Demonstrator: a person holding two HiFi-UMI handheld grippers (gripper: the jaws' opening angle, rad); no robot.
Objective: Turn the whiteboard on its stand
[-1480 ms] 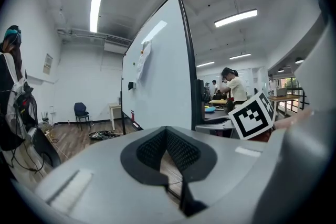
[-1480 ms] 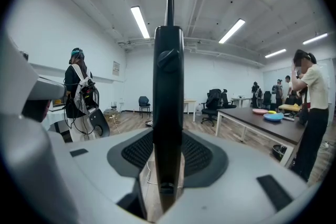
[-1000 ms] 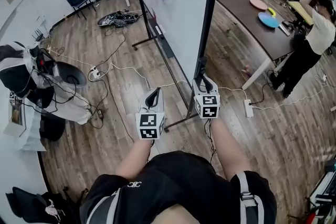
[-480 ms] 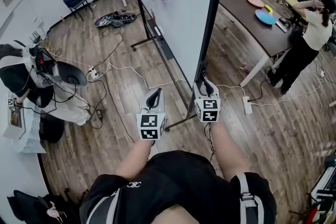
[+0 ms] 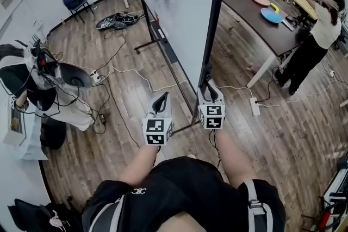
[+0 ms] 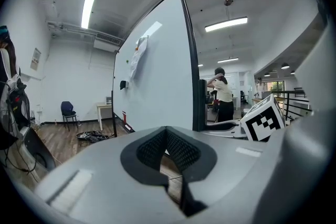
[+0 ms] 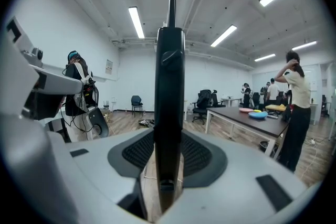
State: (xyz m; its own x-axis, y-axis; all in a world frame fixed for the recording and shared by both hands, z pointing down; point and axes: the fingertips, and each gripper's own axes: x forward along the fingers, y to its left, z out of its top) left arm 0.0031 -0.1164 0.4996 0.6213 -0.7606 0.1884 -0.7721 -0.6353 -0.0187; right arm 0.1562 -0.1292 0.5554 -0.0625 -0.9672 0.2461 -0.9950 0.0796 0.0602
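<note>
The whiteboard (image 5: 182,19) edge post fills the right hand-held gripper (image 5: 209,84) jaws and blocks the way ahead. Left of the left hand-held gripper (image 5: 160,99), the floor (image 5: 130,111) is open up to a power strip (image 5: 98,75). Far right stand a surface (image 5: 255,13) and a person (image 5: 318,35).

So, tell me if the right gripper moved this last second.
Yes: the right gripper drew back toward the person, judged against the power strip on the floor.

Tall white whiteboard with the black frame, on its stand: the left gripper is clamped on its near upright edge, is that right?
Not quite. It is the right gripper that is clamped on the near upright edge of the tall white whiteboard with the black frame. The right gripper view shows that black edge between its pads. The left gripper holds nothing.
</note>
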